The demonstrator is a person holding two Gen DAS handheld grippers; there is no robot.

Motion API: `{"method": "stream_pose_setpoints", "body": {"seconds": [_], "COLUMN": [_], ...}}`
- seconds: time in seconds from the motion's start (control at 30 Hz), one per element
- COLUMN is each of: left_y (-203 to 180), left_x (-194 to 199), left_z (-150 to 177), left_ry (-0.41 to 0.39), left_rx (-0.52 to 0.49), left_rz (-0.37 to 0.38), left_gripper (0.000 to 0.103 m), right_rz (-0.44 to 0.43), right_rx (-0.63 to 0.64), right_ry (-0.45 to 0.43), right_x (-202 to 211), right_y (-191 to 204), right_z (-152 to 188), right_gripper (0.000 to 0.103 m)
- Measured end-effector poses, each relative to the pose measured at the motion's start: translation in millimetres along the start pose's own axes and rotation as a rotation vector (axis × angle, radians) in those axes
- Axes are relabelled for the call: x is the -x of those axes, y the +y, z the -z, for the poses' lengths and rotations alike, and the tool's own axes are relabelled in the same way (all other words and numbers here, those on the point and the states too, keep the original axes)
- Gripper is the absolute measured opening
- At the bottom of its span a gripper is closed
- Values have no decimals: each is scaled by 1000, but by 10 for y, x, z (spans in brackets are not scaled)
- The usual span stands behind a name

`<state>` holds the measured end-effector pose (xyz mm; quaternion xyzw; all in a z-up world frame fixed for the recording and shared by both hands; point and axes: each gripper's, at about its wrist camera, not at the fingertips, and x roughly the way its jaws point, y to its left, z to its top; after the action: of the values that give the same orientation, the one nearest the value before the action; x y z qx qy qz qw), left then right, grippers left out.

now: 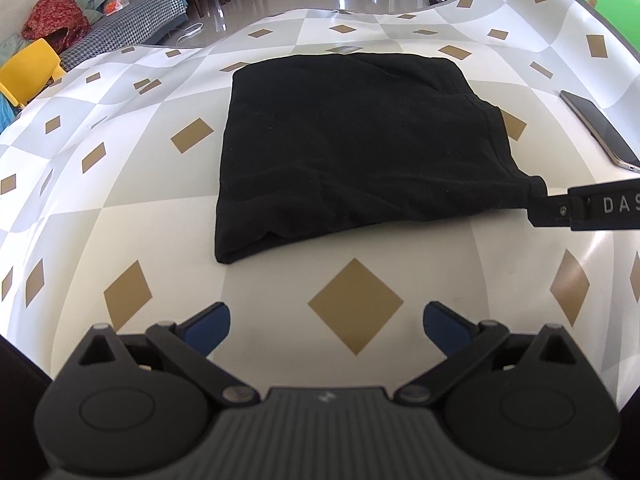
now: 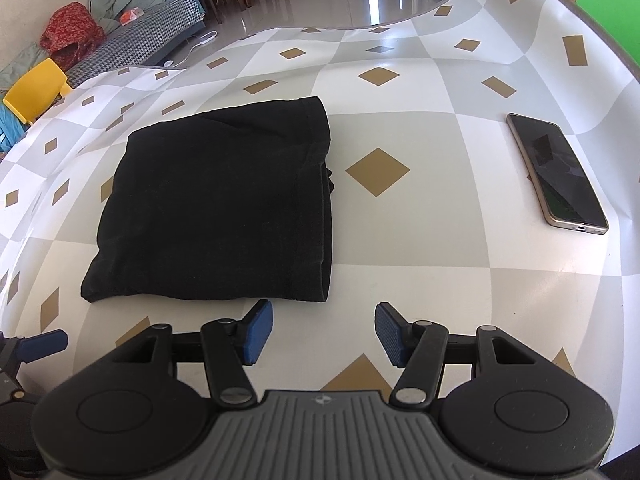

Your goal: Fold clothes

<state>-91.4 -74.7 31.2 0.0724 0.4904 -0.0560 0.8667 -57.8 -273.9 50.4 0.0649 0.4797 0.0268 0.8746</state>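
- On table: black garment, folded compactly; soft, light, limp — best grasped at hemmed edge.
- Left gripper and right gripper: jaws spread, empty.

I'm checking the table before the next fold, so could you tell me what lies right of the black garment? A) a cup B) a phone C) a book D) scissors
B: a phone lies flat, screen up, on the tablecloth right of the folded garment, apart from it.
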Motion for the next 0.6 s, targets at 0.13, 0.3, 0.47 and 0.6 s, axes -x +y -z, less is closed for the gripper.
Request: {"method": "stream_pose_setpoints", "body": {"seconds": [0.13,0.3,0.47,0.6], "left_y": [96,262,425,573], "left_x": [-27,-74,-161,-252], "left_z": [-55,-187,-365,-502], "left_ry": [6,2,-13,-16], "left_rx": [43,116,181,239], "left_rz": [9,32,54,83], "left_gripper": [103,103,103,103], "right_rz": [-25,-41,-48,-66], "right_rx": [-29,-61,-72,-93], "right_ry": [3,5,0,2], "right_x": [-42,-136,-245,-351], "right_y": [-18,-39,-27,-52], "right_z": [-38,-138,-249,-348], "right_gripper": [57,57,57,57]}}
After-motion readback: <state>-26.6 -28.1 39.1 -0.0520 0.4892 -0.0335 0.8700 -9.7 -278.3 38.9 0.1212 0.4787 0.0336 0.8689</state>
